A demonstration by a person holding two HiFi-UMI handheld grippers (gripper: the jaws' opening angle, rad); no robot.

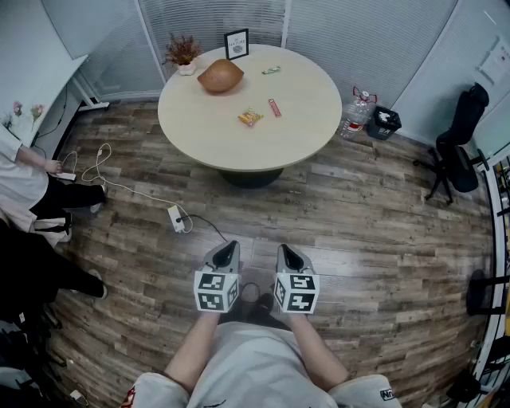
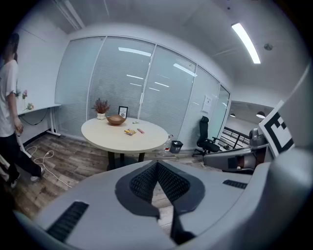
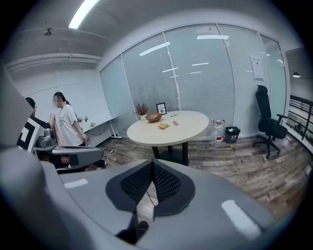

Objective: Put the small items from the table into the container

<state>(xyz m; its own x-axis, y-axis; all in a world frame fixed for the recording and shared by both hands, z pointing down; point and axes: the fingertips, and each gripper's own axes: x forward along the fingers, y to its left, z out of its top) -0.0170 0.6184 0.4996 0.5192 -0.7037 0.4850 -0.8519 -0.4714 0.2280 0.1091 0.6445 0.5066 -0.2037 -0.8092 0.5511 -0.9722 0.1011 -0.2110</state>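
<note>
An office — glass partitions (image 1: pixel 215 20), round meeting table (image 1: pixel 211 119), black swivel chair (image 1: pixel 458 147).

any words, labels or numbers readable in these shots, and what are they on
No text here can be read.
Framed sign on the round table: print too small.
Paper notice on the glass wall: blurred.
Yellow snack packet: print blurred.

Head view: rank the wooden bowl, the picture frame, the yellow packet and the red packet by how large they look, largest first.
1. wooden bowl
2. picture frame
3. yellow packet and red packet: too alike to rank; the yellow looks wider, the red longer and thinner.
</note>
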